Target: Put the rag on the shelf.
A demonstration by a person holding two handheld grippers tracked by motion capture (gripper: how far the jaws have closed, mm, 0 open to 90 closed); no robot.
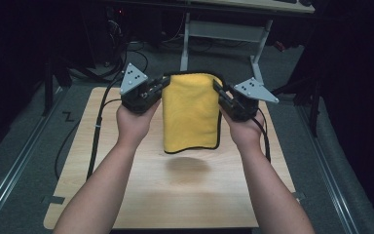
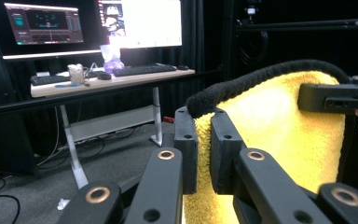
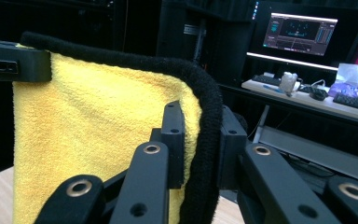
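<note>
The person is holding a yellow cloth [image 1: 191,112] with a black edge up in the air over the counter [image 1: 175,190], one top corner in each hand-held gripper. The left hand-held gripper [image 1: 159,87] is pinching the top left corner; in the left gripper view its jaws are closed down tight on the folded edge, with only the cloth's thickness between them. The right hand-held gripper [image 1: 220,90] is doing the same at the top right corner, and in the right gripper view its jaws are clamping the thick black hem.

The cloth is hanging straight down between the two, clear of the counter, its lower edge casting a soft shadow [image 1: 187,165] on the wood below. It appears doubled, since the black hem is running over the top like a fold, though the pictures do not settle how many layers there are.

Judging by this, the lifting and the gripping of both corners are done, and the cloth is hanging fairly flat and square. What seems left is lowering it to the counter and laying or folding it there, then letting go. Nothing else is lying on the counter.
</note>
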